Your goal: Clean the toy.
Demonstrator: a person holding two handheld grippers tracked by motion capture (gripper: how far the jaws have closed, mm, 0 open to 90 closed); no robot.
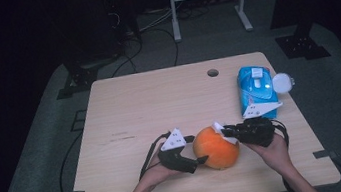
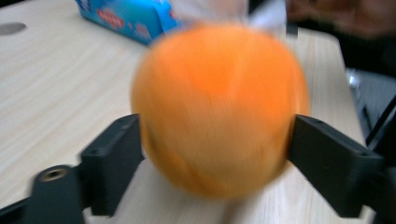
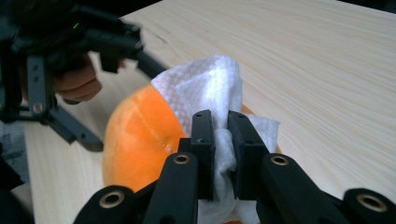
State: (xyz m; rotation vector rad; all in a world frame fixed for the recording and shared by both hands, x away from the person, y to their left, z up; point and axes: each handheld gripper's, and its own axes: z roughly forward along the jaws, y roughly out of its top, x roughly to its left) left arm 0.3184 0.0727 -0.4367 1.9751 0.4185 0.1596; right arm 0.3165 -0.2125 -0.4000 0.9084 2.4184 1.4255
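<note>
The print on the blue wipes pack (image 2: 125, 17) is too blurred to read.

On the counter (image 1: 134, 106) an orange ball (image 1: 215, 149) sits near the front edge, between the two claws. The left claw (image 1: 203, 160) touches the ball's lower left side; its grey plate (image 1: 173, 139) faces up. The right claw (image 1: 225, 132) presses a white wipe (image 1: 222, 130) on the ball's upper right. Behind the right claw lies a blue wipe pack (image 1: 255, 88), its round white lid (image 1: 282, 82) flipped open to the right. A hole (image 1: 212, 73) marks the counter's far edge.
</note>
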